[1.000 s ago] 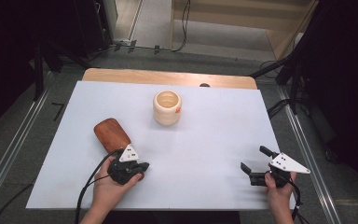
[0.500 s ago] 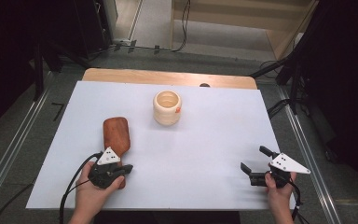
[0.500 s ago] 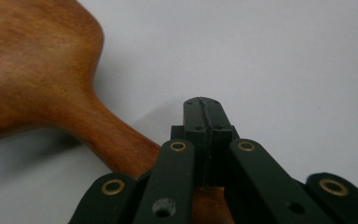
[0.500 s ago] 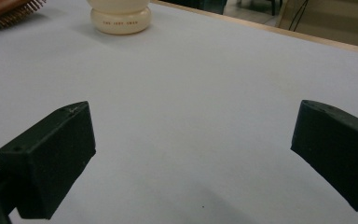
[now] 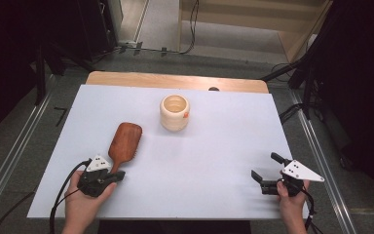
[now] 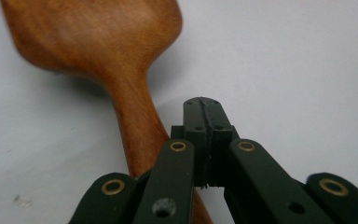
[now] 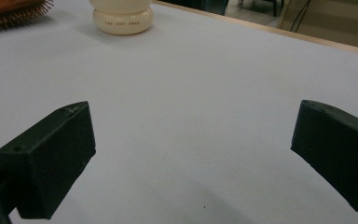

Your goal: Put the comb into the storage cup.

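The left tool, a black two-jaw gripper with a grey three-cornered plate on top, sits low over the white-covered worktop in the person's left hand. Its jaws are pressed flat together with nothing between them, as the left gripper view shows plainly. Just beside those closed jaws, on their left in that view, lies the handle of a reddish-brown wooden paddle hairbrush; the handle passes alongside the tool's linkage rather than into the jaws, and whether it touches the linkage cannot be told. In the high view the hairbrush stretches away from the left tool, its broad head farther up the worktop and tilted a little to the right, back upward.

Beyond the brush head, up and to the right of the left tool, stands a cream-coloured round jar with an open mouth, upright, well apart from both tools.

The right tool, of the same make, is held by the right hand near the worktop's right front part. Its jaws stand wide apart and empty, bare worktop between them in the right gripper view. Far ahead and to their left in that view are the jar's base and the bristled edge of the brush.
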Available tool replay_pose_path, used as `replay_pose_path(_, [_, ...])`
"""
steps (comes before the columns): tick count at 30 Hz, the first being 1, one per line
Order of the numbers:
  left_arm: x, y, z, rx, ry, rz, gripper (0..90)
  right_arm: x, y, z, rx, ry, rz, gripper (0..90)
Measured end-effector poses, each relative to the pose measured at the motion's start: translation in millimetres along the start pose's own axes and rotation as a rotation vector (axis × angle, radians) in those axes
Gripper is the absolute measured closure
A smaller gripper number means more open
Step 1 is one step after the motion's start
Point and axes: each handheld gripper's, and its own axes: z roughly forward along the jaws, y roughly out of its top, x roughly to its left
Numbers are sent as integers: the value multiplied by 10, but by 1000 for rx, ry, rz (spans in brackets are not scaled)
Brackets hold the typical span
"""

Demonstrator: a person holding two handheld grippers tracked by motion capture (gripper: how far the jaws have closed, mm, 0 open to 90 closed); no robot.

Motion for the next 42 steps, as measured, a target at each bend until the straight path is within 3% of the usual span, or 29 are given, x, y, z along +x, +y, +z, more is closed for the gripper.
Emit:
replay_pose_path(11, [104,-26,-82,-12,36,-32,900,1,1,2,0,1,-2,0])
replay_pose_path(17, [56,43,-204,-55,13,-33,889,0,0,-1,-1,0,-1,0])
replay_pose_path(19, [54,60,-243,-68,7,-40,789,1,1,2,-1,2,-1,0])
replay_pose_path(21, [60,80,-281,-76,9,-44,757,1,1,3,-1,4,-2,0])
replay_pose_path(23, [63,108,-321,-87,38,-46,672,0,1,4,0,1,-2,0])
replay_pose_path(26, [102,147,-341,-104,26,-106,496,0,1,4,2,3,-2,0])
replay_pose_path(28, [114,155,-333,-103,37,-123,440,1,2,4,3,2,-3,0])
replay_pose_path(34, [130,219,-181,7,89,-144,131,1,1,4,0,2,-1,0])
replay_pose_path(37, [149,244,-86,56,92,-147,14,0,1,4,2,2,-2,0])
replay_pose_path(42, [167,269,49,128,105,-132,0,1,1,4,4,2,-1,0])
